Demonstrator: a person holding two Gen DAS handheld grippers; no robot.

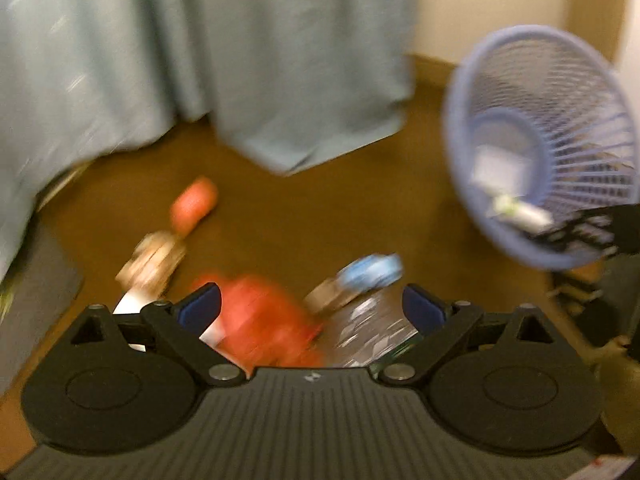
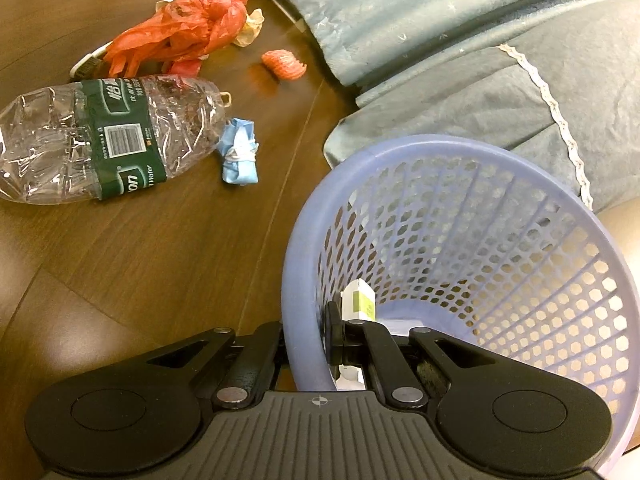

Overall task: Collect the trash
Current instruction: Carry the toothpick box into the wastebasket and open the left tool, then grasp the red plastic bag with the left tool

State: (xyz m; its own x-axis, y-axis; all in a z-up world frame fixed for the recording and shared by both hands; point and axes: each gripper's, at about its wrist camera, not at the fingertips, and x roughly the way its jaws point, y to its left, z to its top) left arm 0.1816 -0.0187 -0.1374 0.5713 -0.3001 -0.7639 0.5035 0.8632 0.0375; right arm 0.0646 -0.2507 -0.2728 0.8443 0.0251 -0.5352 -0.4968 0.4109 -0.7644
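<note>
The left wrist view is blurred. My left gripper (image 1: 312,308) is open wide over the floor litter. A red plastic bag (image 1: 264,320) and a crushed clear bottle (image 1: 372,328) show in the gap, and neither blue pad presses on them. A blue wad (image 1: 372,270) and an orange foam net (image 1: 194,202) lie beyond. My right gripper (image 2: 312,344) is shut on the rim of a lilac mesh basket (image 2: 500,240), which is tilted toward the litter. A small white carton (image 2: 360,300) lies inside. The bottle (image 2: 100,136), red bag (image 2: 180,32), blue wad (image 2: 240,152) and foam net (image 2: 284,64) lie on the brown floor.
Grey-blue bedding (image 2: 440,40) hangs to the floor behind the litter and beside the basket (image 1: 540,144). Crumpled tan paper (image 2: 250,28) sits by the red bag. A brownish scrap (image 1: 154,260) lies left of the bag. A cream wall (image 1: 500,8) stands behind the basket.
</note>
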